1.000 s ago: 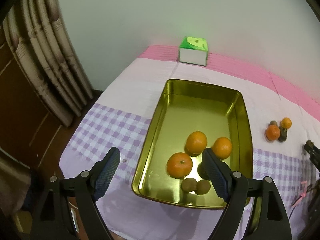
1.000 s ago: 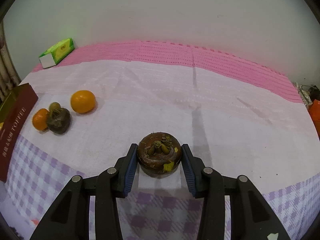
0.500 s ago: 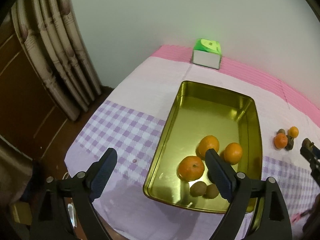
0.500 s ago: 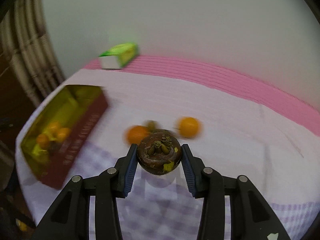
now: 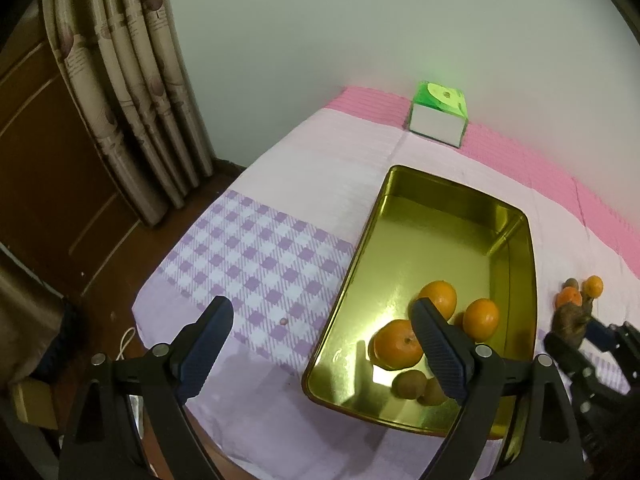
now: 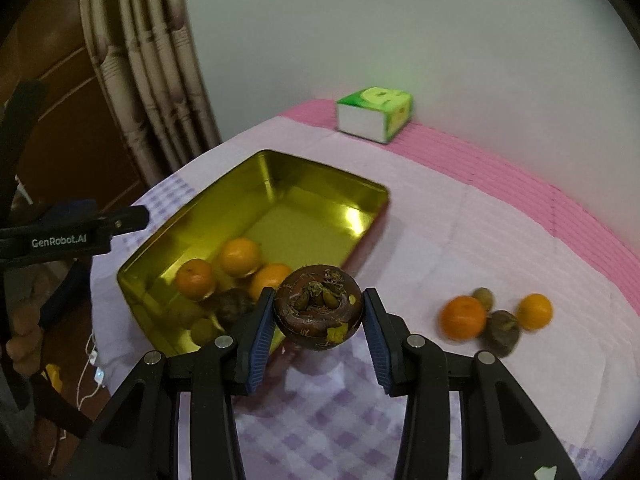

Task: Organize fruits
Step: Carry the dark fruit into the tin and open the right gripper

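Hanging above the gold tin (image 5: 436,216), the left claw (image 5: 324,348) is standing released, its jaws having just been widening around nothing; three oranges (image 5: 438,298) are lying inside. Gripping a dark mangosteen (image 6: 318,306), the right claw (image 6: 318,334) is holding it beside the tin's near corner.

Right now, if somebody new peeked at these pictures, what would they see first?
Probably the dark brown mangosteen pinched in the right tongs, near the shiny gold tin. Three oranges glow inside that tin, and a few more fruits sit on the cloth to its right.
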Tool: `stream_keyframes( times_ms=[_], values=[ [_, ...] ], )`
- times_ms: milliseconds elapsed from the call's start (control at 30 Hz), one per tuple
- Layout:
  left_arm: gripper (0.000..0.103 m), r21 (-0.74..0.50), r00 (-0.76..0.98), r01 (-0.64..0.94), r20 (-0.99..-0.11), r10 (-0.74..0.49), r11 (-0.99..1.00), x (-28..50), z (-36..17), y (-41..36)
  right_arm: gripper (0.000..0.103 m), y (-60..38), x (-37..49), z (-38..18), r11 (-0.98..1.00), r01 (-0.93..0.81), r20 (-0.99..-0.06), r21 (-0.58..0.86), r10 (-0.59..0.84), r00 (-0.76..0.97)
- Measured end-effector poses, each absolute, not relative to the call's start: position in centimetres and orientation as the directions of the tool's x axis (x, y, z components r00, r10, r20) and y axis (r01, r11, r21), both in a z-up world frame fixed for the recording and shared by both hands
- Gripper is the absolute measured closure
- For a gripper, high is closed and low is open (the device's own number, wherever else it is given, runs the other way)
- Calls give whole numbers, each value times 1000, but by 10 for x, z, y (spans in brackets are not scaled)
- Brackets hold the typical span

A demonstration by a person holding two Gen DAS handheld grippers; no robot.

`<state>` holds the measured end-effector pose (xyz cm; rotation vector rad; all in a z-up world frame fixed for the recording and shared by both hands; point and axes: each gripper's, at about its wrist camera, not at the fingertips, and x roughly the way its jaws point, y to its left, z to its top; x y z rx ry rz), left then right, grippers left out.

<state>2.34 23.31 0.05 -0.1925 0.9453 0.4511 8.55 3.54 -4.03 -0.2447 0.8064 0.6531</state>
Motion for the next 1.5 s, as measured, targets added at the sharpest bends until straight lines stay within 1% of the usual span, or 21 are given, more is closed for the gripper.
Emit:
stream_keyframes(
  times_ms=[500, 1033, 1500],
  values=[
    [12, 47, 489, -491, -811, 320, 870, 21, 2, 238, 63, 82, 72, -58, 717, -697, -765, 2, 450, 461],
    [12, 60, 476, -495, -816, 328, 867, 22, 0, 239, 63, 92, 78, -73, 713, -701, -791, -7, 425, 440],
    [12, 62, 484, -487, -811, 328, 871, 22, 0, 235, 62, 89, 77, -71, 722, -692, -779, -1, 434, 453]
  ],
)
